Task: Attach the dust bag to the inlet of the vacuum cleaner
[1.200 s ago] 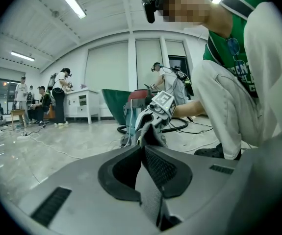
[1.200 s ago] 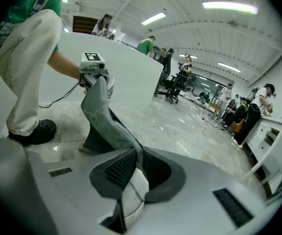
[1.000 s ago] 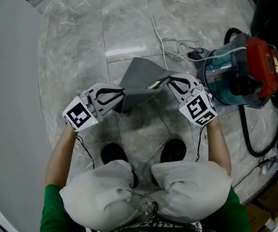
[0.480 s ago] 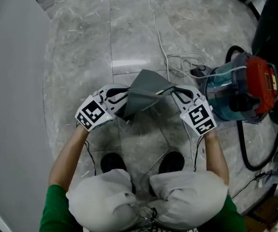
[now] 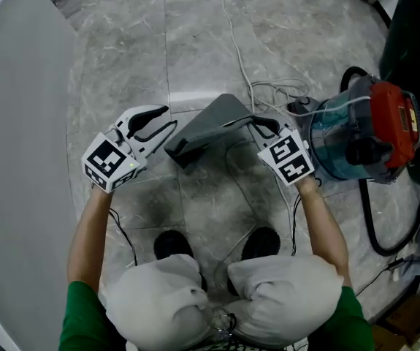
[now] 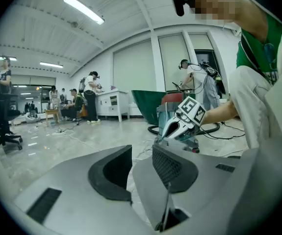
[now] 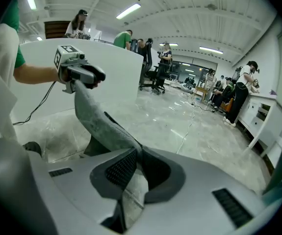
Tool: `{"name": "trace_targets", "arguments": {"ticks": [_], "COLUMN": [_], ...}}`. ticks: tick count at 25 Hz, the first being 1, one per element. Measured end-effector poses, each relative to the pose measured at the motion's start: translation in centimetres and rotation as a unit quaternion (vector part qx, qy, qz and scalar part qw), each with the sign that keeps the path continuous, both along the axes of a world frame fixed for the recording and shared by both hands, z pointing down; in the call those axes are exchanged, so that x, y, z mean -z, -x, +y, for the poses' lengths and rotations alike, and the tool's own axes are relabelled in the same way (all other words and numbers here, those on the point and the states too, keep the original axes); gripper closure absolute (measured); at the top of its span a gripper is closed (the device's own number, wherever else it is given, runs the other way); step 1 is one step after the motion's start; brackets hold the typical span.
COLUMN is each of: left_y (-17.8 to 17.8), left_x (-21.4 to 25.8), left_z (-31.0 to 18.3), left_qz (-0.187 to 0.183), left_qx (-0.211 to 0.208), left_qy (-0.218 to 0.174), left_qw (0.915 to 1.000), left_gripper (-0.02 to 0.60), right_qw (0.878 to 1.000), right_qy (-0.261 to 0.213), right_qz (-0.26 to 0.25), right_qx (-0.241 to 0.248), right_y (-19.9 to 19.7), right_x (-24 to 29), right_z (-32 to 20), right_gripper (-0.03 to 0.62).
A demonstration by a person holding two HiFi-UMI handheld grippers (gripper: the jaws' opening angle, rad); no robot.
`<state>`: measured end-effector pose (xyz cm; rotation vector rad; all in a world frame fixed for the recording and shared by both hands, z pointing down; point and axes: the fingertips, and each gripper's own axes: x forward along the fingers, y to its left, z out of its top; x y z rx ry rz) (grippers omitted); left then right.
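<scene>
floor point(image 5: 195, 42): pale marble tiles. A white panel point(image 5: 20, 123), cut off by the frame, covers its left side.
vacuum cleaner point(image 5: 363, 126): stands at the right and has a red top over a clear teal drum point(image 5: 334, 126). What is in the drum cannot be made out, and the inlet cannot be picked out from above.
hose point(image 5: 376, 218): black. It loops out beside the vacuum cleaner and is partly hidden behind it.
dust bag point(image 5: 208, 126): limp grey cloth folded into a flat wedge. It sits between the two grippers, left of the vacuum cleaner and apart from it. Its opening is not visible, and it is unclear whether its lower left end touches the floor.
right gripper point(image 5: 255, 124): jaws are clamped on the dust bag's right edge, with cloth running between the pads.
left gripper point(image 5: 169, 117): jaws are apart, having just been opening, with nothing between them. It is just beside the bag's left end, not touching.
cord point(image 5: 233, 42): white, lying in loose loops beyond the bag and running off the top.
</scene>
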<state>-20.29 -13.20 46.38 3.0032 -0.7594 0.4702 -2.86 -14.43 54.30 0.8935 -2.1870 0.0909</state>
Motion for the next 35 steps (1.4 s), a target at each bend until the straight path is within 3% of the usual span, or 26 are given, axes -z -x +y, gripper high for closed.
{"name": "trace_targets", "arguments": {"ticks": [4,7,11,17,22,29,35], "left_y": [0.7,-2.4,-5.6,-6.8,-6.9,-6.5,-6.0], "left_x": [1.7,1.5,0.3,-3.9,-4.7,-5.2,-6.8], "left_z": [-0.2,1.1,1.2,1.6,2.3,3.0,3.0], "left_qz": [-0.007,-0.036,-0.089,-0.166,-0.187,-0.177,-0.22], "left_qx": [0.017,-0.008,-0.011,-0.024,-0.035,-0.031,-0.019], "left_qy": [-0.015,-0.017,-0.016,0.031,0.037,0.054,0.054], "left_qw": [0.9997,0.9992,0.9959,0.9854,0.981,0.9823,0.9739], "left_gripper": [0.469,0.469,0.469,0.469,0.469,0.469,0.472], "right_qw": [1.0,1.0,1.0,1.0,1.0,1.0,0.998], "right_qy": [0.004,0.006,0.002,0.005,0.006,-0.002,-0.025], "right_qz": [-0.002,-0.002,0.008,0.004,0.004,0.01,0.014], "right_qx": [0.001,0.001,0.005,0.013,0.017,0.028,0.047], "right_y": [1.5,2.7,4.1,5.2,5.4,6.0,6.8], "right_x": [-0.1,0.2,0.3,0.9,0.4,0.2,0.7], "right_z": [0.0,0.2,0.8,1.9,2.4,2.6,3.3], "right_gripper": [0.554,0.554,0.554,0.554,0.56,0.562,0.562]}}
